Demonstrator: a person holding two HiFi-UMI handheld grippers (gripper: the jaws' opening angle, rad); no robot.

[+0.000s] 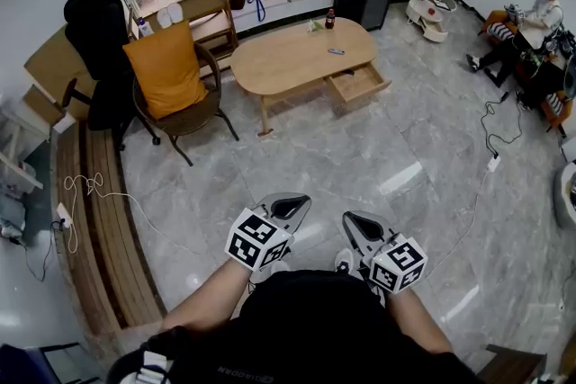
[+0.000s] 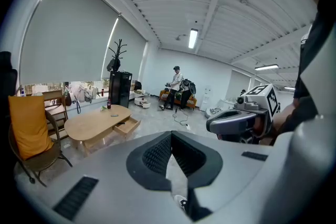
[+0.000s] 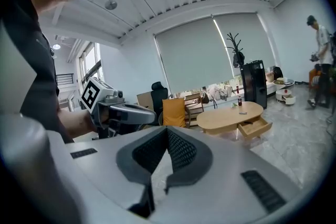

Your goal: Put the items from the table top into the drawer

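Left gripper [image 1: 292,208] and right gripper [image 1: 358,224]: both closed, empty, side by side.
Forearms [image 1: 211,301] reach forward, and the jaws tip slightly down, pressed together on nothing. Open floor [image 1: 342,148] lies ahead. Well beyond it, a table [image 1: 288,63] carries a bottle [image 1: 330,18] and a small dark item [image 1: 336,51]. Its drawer [image 1: 358,83] stands pulled open, and a chair [image 1: 184,117] with an orange cushion [image 1: 166,67] is just left of it.

A chair [image 1: 184,103] stands left of the table [image 1: 283,58], drawer [image 1: 358,83] right.
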